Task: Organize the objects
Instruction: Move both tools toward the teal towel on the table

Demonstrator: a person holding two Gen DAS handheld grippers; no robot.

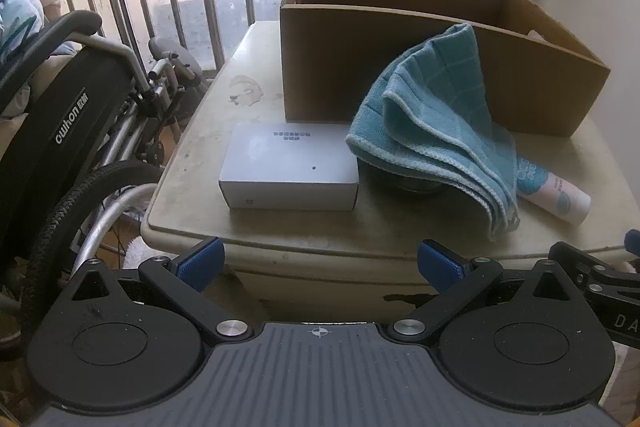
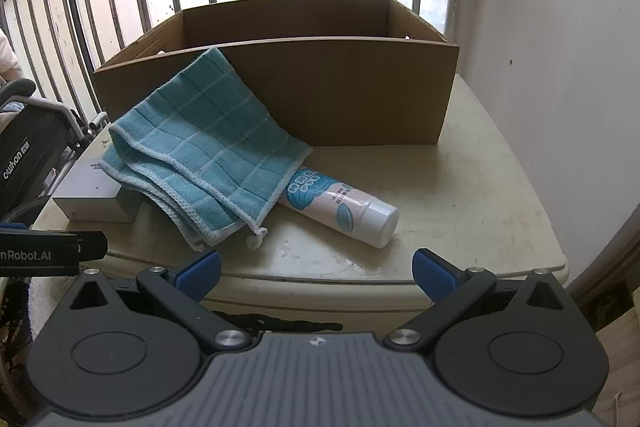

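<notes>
Tube (image 2: 345, 207), white-capped and printed in blue and pink, lies on its side on the cream bench (image 2: 480, 187), in front of the open cardboard box (image 2: 320, 91); its long axis runs diagonally in my right wrist view, cap toward the near right, tail toward the far left and hidden under the teal cloth (image 2: 200, 151). The cloth is draped over the tube's tail and leans up against the box's front wall; in my left wrist view it also covers a dark rounded thing I cannot identify. A grey carton (image 1: 288, 167) sits flat just left of the cloth, its long side parallel to the box front.

I hold the left gripper (image 1: 320, 263) and the right gripper (image 2: 316, 273) short of the bench edge, fingers spread wide apart, nothing between them.

Risks, as I judge them: the tube, being round, may roll toward the bench edge if I nudge it across its axis; pulling the cloth first may drag the tube along; lifting the tube first may pull the cloth off the hidden thing; the wheelchair (image 1: 72, 131) crowds my left approach.
</notes>
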